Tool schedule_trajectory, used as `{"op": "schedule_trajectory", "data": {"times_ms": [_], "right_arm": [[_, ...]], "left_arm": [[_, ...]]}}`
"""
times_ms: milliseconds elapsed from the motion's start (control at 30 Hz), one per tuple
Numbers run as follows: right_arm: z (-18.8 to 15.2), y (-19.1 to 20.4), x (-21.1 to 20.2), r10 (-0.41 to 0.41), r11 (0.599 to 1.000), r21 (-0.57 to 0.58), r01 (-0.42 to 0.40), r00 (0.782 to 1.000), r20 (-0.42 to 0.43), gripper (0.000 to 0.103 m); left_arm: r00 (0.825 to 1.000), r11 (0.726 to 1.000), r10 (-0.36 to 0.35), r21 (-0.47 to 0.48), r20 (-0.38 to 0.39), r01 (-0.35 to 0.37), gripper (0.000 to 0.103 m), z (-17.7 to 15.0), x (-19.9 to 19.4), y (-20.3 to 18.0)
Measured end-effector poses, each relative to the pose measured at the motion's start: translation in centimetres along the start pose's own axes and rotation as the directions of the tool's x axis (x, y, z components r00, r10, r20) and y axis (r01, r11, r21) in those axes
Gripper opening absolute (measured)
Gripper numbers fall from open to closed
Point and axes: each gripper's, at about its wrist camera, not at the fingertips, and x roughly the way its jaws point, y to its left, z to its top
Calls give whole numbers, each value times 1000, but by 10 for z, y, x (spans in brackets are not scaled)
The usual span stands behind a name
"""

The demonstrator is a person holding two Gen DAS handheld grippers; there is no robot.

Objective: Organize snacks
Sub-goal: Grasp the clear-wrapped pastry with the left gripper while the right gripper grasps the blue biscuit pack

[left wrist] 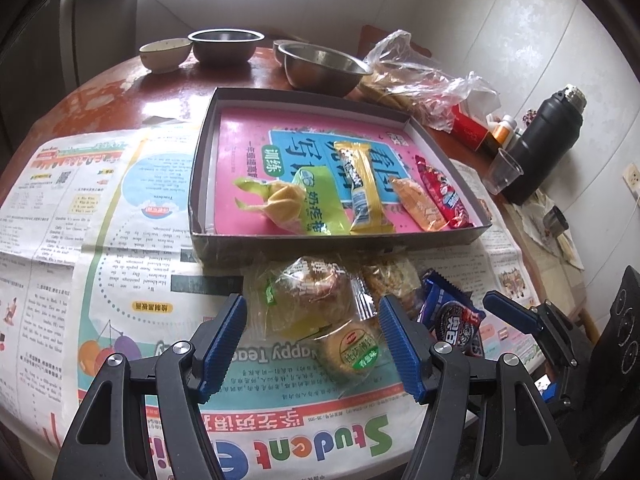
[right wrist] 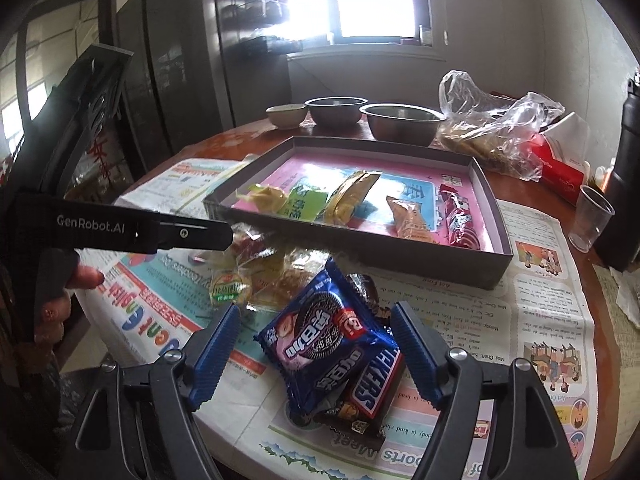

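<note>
A shallow dark box with a pink sheet inside holds several snacks: a yellow candy, a green pack, a yellow bar, an orange pack and a red pack. Loose snacks lie in front of it on newspaper. My left gripper is open around a clear-wrapped pastry and a round cookie. My right gripper is open around a blue Oreo pack lying over a Snickers bar.
Two steel bowls and a ceramic bowl stand behind the box. A plastic bag, a red carton, a clear cup and a black flask are at the right. The round table's edge is close.
</note>
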Motion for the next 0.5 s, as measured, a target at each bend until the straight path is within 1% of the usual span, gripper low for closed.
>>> {"op": "schedule_trajectory", "data": {"times_ms": [100,333,500], "right_arm": [[-3,4,6,-18,999,-36,17,1000,-18,77],[-12,17,13,-69,988,-141,64,997,-31,78],[-15,20,17,-87,981,-175,80,996,-35,78]], "left_arm": [[1000,1000,5,7,-10,-5,70,-1,3,0],[999,1000,17,13,-27,-17,70,-3,11,0],[999,1000,19,14,-35,-19,70,-3,14,2]]}}
